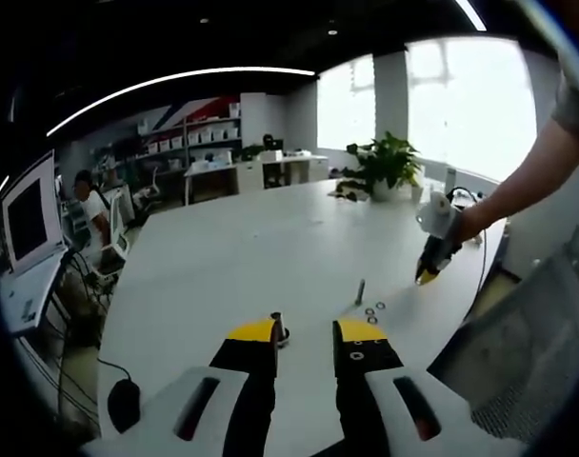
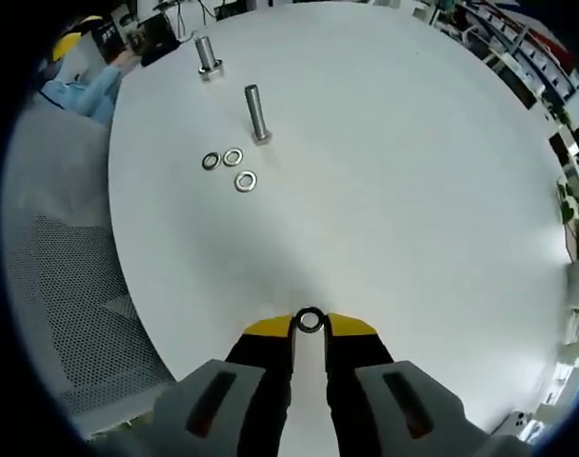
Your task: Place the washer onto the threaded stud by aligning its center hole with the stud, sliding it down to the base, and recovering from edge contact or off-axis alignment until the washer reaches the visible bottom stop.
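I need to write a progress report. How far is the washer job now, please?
Done: the right gripper has a washer pinched at its tips. In hand: it holds the washer above the white table, far from the threaded stud. Left: align the hole, slide it down to the base. Three loose washers lie beside the stud. The left gripper is open.

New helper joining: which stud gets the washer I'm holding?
On the white table, find the three loose washers. The bare threaded stud stands upright right beside them; the other stud, farther off, already wears something around its base.
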`<state>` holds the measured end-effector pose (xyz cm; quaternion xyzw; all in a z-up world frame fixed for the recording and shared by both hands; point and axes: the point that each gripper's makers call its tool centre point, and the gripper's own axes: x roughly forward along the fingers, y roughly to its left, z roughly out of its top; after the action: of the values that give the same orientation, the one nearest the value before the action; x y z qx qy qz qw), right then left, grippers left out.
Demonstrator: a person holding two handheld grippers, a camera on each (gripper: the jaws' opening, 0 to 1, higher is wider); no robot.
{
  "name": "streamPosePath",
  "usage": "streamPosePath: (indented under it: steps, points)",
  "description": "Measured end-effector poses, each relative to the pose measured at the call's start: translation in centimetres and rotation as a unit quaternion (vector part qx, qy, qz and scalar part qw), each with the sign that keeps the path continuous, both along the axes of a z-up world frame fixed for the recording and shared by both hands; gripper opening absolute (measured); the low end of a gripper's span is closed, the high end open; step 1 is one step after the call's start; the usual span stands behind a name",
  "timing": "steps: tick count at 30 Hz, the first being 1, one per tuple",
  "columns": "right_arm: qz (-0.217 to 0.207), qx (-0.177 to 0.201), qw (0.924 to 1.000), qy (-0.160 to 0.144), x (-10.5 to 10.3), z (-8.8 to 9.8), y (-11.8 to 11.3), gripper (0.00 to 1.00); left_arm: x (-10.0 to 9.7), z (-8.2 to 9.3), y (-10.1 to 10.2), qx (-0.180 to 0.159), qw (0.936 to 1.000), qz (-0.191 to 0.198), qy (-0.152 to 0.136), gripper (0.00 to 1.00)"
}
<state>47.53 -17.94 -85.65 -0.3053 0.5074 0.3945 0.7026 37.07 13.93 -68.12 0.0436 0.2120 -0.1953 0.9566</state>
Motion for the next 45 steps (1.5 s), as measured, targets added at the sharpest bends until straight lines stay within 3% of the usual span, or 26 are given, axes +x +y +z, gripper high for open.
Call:
streamPosePath:
  steps: [11, 21, 45]
  points:
    - [0.010, 0.048, 0.9982, -0.036, 2.2, 3.4, 4.0, 0.13, 0.0, 0.1, -0.1, 0.000, 1.0000, -0.003, -0.002, 0.21]
    - [0.039, 0.071, 0.9954, -0.052, 2.3, 5.3, 7.1, 0.13, 0.0, 0.3, 0.0, -0.002, 1.0000, 0.000, -0.006, 0.21]
    - [0.100, 0.080, 0.9895, -0.067, 2.5, 6.8, 12.5, 0.13, 0.1, 0.6, 0.1, -0.007, 0.9999, 0.002, -0.012, 0.21]
